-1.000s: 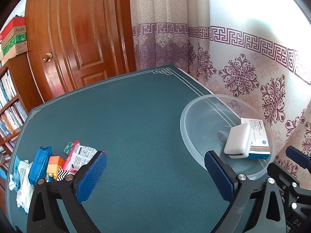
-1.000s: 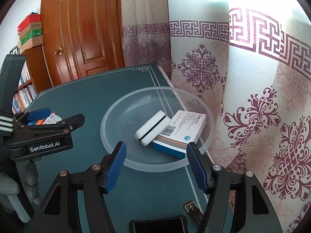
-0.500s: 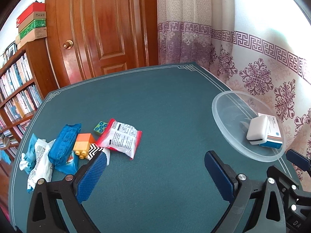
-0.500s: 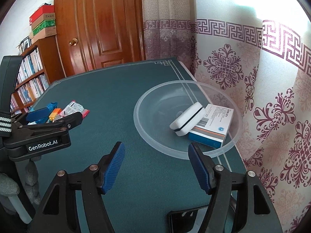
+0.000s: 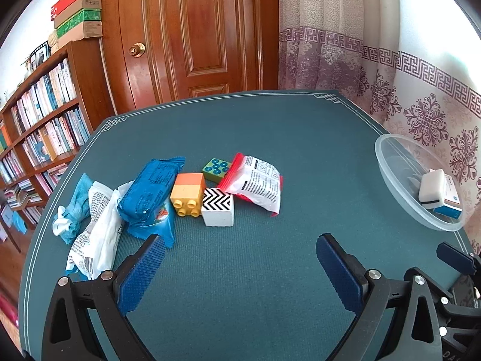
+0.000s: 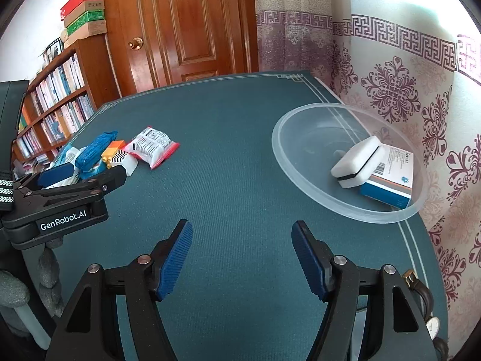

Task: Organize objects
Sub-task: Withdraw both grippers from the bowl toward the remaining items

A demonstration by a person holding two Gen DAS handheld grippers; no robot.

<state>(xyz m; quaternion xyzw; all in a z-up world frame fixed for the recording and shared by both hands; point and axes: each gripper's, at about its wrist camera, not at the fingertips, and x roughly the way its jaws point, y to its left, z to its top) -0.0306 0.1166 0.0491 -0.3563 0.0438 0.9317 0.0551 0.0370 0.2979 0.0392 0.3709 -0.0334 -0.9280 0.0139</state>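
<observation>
A clear plastic bowl point(image 6: 300, 117) at the table's right edge holds a white block point(image 6: 356, 162) leaning on a blue-and-white box point(image 6: 390, 177); the bowl also shows in the left wrist view point(image 5: 390, 174). A pile lies at the left: a blue packet point(image 5: 150, 192), an orange-yellow brick point(image 5: 188, 192), a zigzag cube point(image 5: 218, 207), a green dotted cube point(image 5: 216, 170), a red-edged white packet point(image 5: 258, 183) and white wrappers point(image 5: 96, 231). My left gripper point(image 5: 237, 267) is open and empty, just short of the pile. My right gripper point(image 6: 242, 257) is open and empty, left of the bowl.
The green table cover point(image 5: 270, 132) ends at a patterned curtain point(image 6: 390, 84) on the right. A wooden door point(image 5: 192, 30) and a bookshelf point(image 5: 42, 114) stand behind. A watch strap point(image 6: 418, 288) lies at the near right edge.
Both grippers have swung left and drawn back from the bowl. The pile has come into the middle of the left wrist view. Both jaws stay open.
</observation>
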